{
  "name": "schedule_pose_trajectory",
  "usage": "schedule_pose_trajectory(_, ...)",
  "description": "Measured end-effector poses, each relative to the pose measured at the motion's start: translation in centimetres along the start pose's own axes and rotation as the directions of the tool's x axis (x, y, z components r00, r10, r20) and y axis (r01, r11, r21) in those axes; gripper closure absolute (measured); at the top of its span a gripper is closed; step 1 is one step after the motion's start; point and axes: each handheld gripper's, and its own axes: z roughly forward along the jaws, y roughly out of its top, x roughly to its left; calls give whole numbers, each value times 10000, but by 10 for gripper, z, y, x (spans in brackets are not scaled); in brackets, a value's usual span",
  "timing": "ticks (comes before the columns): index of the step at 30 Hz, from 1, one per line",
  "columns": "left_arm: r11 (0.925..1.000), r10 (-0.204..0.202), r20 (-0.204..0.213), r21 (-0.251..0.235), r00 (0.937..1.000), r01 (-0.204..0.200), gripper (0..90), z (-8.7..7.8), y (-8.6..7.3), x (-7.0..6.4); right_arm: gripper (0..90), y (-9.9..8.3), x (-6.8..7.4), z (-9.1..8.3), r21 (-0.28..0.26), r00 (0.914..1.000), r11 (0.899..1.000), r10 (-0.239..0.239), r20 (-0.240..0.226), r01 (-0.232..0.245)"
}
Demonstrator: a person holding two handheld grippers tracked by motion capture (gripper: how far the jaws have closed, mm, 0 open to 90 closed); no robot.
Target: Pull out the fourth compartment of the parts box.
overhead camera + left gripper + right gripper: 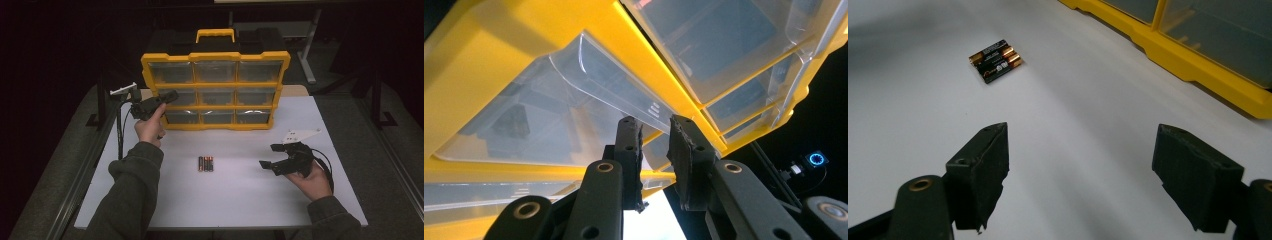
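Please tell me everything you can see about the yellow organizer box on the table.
The organizer box stands upright at the far side of the white table, its front facing the person. It looks like yellow plastic, with a yellow carry handle on top and nine clear drawers in three rows of three. The left claw reaches the left drawer of the middle row, its jaws narrowly apart at the drawer's clear lip.

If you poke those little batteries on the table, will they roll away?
Probably a bit. The batteries are round cylinders lying side by side on the smooth white table, so a sideways push would likely roll them. They look small and stiff, so the open right gripper could likely lift one easily.
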Motion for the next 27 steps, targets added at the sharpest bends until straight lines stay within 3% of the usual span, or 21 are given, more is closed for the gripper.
schedule_pose_trajectory(8, 9999, -142, 99, -79, 9999, 143, 760, -2, -2, 1, 216, -1, 1, 0, 116, 10000, 9999, 12, 22, -13)
schedule_pose_trajectory(27, 9997, 220, 276, 113, 9994, -224, 769, -14, -11, -4, 210, -2, 0, 1, 293, 10000, 9995, 69, 15, -69)
